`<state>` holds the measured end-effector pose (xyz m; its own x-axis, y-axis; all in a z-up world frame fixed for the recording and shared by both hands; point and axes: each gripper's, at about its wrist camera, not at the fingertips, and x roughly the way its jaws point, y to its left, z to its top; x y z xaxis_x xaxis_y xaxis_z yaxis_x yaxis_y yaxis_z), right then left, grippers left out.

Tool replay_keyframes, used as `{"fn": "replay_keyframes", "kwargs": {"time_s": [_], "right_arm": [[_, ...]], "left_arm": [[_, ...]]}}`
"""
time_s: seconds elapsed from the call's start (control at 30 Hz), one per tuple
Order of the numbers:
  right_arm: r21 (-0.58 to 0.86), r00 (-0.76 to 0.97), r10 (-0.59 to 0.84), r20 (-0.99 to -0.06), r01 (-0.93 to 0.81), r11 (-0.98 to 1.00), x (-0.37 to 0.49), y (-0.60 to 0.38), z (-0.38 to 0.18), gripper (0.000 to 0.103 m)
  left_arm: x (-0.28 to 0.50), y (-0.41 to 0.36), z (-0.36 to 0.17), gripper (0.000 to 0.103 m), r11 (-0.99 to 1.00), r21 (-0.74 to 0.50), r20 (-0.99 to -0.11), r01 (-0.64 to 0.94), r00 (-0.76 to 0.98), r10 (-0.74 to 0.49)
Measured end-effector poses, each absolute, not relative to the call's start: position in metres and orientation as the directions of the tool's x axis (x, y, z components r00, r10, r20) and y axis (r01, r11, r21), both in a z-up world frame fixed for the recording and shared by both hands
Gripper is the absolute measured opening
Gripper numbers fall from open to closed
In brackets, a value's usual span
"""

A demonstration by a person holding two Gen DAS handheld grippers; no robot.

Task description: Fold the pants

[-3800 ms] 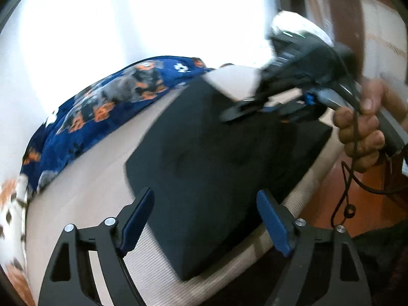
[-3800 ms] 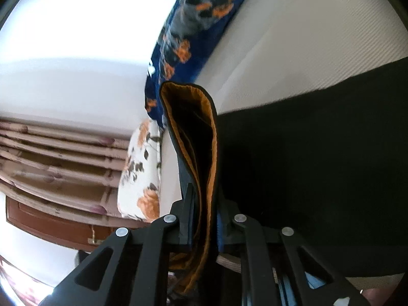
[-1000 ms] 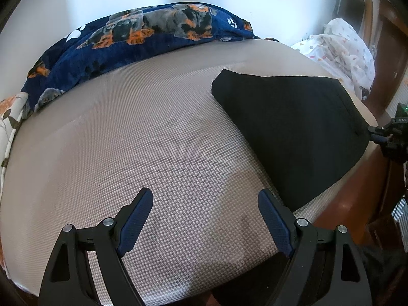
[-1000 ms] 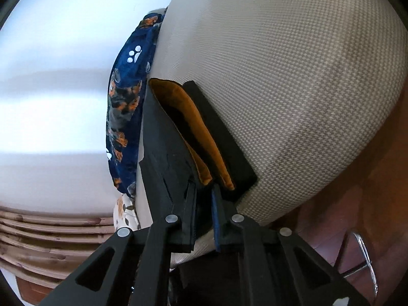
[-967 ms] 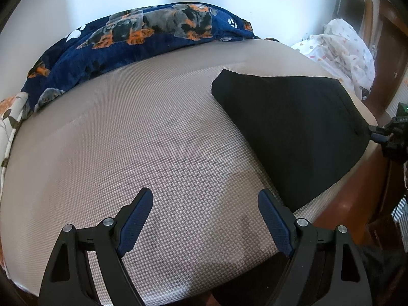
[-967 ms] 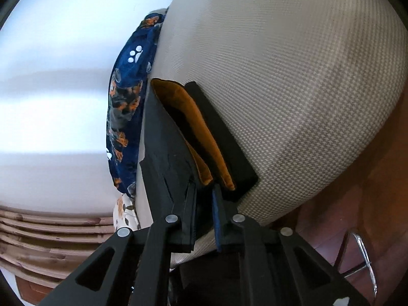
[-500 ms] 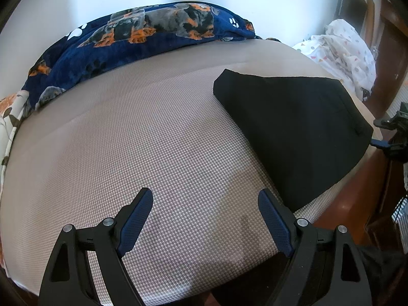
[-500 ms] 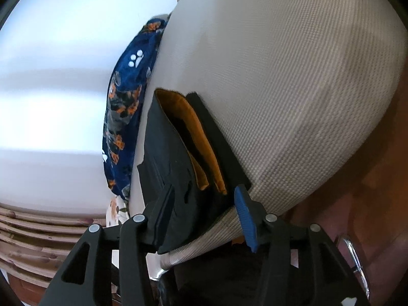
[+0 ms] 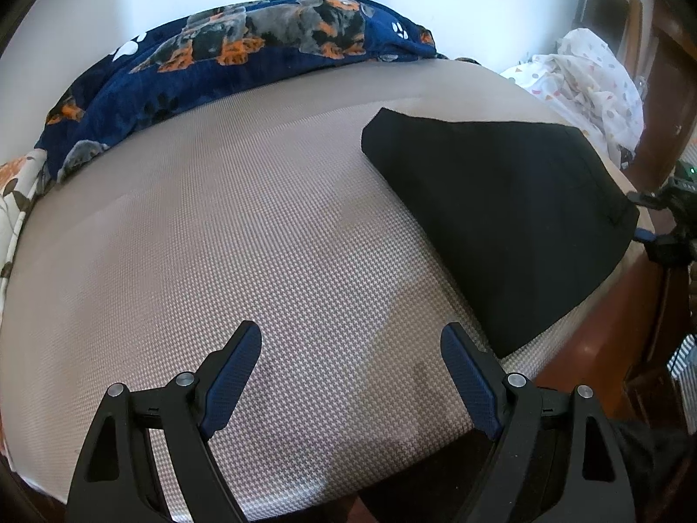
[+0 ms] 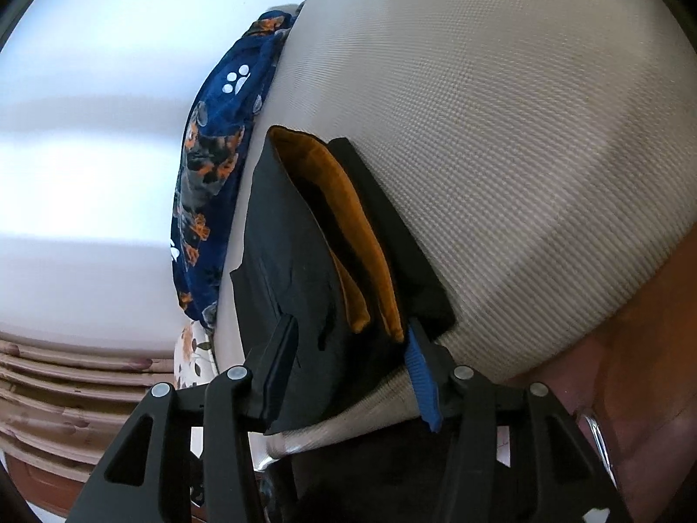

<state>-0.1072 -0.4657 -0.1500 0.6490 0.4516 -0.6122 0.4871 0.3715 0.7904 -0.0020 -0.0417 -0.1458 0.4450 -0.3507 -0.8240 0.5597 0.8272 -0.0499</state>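
Folded black pants (image 9: 501, 218) lie flat at the right edge of a beige mattress (image 9: 218, 239), close to its near side, where the person can reach them. The right gripper (image 10: 348, 348) has just let go: its jaws have parted and now flank the thick folded end, orange lining (image 10: 348, 235) showing, no longer pinching it as a second ago. The left gripper (image 9: 353, 375) hovers well apart to the left over bare mattress, jaws wide and empty, exactly as before. A blue dog-print blanket (image 9: 244, 52) lines the far side. The fold looks finished.
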Motion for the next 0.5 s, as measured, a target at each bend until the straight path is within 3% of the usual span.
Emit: {"fn": "replay_keyframes", "kwargs": {"time_s": [0.07,0.1,0.13,0.33,0.5], "right_arm": [[0.784,0.644,0.448,-0.620,0.485,0.386,-0.100,-0.464,-0.151,0.043],[0.767,0.634,0.434,-0.639,0.487,0.418,-0.097,-0.463,-0.150,0.025],[0.756,0.630,0.425,-0.651,0.488,0.435,-0.095,-0.462,-0.149,0.023],[0.800,0.689,0.420,-0.591,0.432,0.417,-0.099,-0.467,-0.136,0.019],[0.785,0.660,0.428,-0.617,0.473,0.400,-0.103,-0.476,-0.168,0.019]], "left_arm": [[-0.004,-0.043,-0.145,0.084,0.825,-0.045,-0.822,0.563,0.449,-0.351],[-0.003,-0.044,-0.143,0.084,0.824,-0.045,-0.819,0.565,0.451,-0.354],[-0.003,-0.044,-0.142,0.084,0.823,-0.045,-0.819,0.567,0.451,-0.355],[0.004,-0.052,-0.129,0.084,0.814,-0.061,-0.802,0.578,0.458,-0.385],[0.014,-0.063,-0.126,0.084,0.793,-0.120,-0.798,0.598,0.417,-0.435]]}}
